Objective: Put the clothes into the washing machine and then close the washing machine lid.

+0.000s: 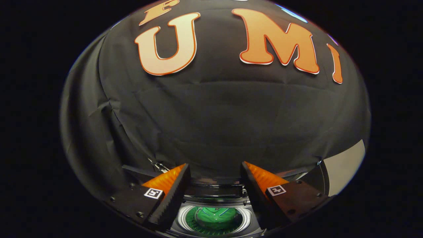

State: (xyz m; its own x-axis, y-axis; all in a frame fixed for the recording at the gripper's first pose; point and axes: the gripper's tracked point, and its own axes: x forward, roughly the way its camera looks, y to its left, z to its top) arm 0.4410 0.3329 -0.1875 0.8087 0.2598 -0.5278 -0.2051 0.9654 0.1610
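Held high above the washer (214, 202), gripper (214, 180) tilted down; jaws wide apart, empty; green clothes (214, 218) in drum.

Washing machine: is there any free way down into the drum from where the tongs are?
The tongs are open and hold nothing. The gap between them is free, straight over the washing machine opening. The drum is crowded: a green garment fills its middle, leaving a narrow bare ring against the drum wall.
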